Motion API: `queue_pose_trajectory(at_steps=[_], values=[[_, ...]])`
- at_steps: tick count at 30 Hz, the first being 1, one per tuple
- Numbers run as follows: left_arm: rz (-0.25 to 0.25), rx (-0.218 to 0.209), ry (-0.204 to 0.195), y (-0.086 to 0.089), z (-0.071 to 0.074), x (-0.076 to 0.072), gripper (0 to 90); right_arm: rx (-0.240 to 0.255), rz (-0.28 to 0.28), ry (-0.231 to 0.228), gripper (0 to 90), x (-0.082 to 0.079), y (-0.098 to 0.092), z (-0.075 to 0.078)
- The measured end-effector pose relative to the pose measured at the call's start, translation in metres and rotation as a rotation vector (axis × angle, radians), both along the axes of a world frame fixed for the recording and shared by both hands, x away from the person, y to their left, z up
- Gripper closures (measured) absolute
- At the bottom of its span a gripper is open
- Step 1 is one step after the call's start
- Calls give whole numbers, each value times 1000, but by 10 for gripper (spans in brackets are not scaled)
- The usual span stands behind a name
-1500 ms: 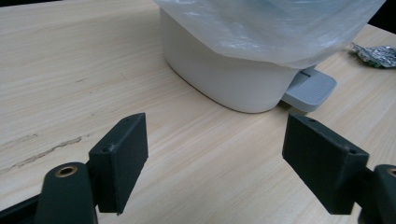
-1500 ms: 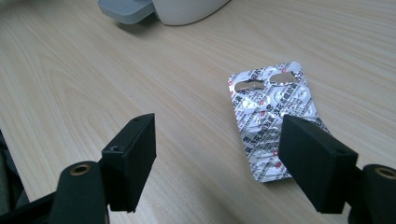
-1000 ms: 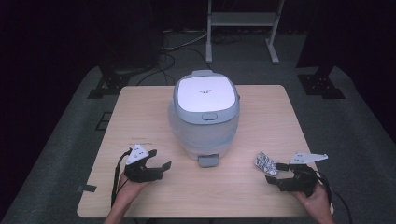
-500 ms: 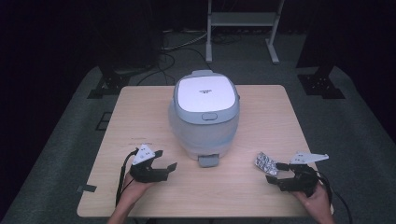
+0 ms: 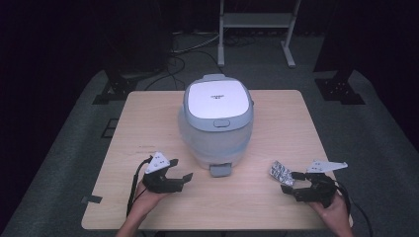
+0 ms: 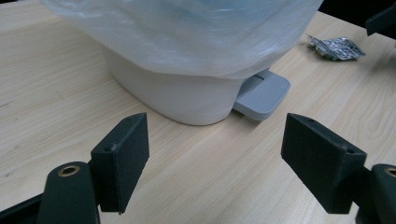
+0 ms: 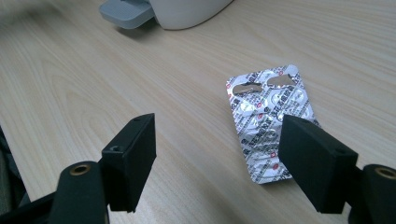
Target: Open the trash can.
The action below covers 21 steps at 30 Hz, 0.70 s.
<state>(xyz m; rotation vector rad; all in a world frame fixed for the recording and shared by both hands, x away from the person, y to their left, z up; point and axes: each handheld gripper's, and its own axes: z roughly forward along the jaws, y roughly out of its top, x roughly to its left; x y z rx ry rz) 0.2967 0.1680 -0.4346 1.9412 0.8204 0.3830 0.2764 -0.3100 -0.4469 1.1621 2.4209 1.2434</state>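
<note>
A white bin with a closed grey-rimmed lid (image 5: pixel 217 101) stands mid-table, lined with a clear plastic bag (image 6: pixel 187 32). Its grey foot pedal (image 5: pixel 220 170) (image 6: pixel 261 93) (image 7: pixel 126 11) sticks out toward me. A silver blister pack (image 5: pixel 281 172) (image 7: pixel 266 116) (image 6: pixel 336 46) lies flat to the pedal's right. My left gripper (image 5: pixel 182 170) (image 6: pixel 215 158) is open and empty, low over the table left of the pedal and pointing at the bin's base. My right gripper (image 5: pixel 288 181) (image 7: pixel 217 161) is open just short of the blister pack, its right jaw overlapping the pack's near edge in the right gripper view.
The light wooden table (image 5: pixel 148 123) has bare room on both sides of the bin. Dark carpet surrounds it, with a metal stand (image 5: pixel 257 29) and cables behind. The table's front edge runs close under both hands.
My left gripper has slid a little to the right, closer to the pedal. The right gripper, bin and blister pack have stayed put.
</note>
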Motion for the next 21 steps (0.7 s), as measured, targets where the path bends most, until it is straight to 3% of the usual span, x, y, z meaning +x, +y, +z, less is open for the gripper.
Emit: queue_pose_trajectory(at_steps=[21], values=[[-74,11,9,-22,3,2,305,7,1,-6,263,0,0,2]])
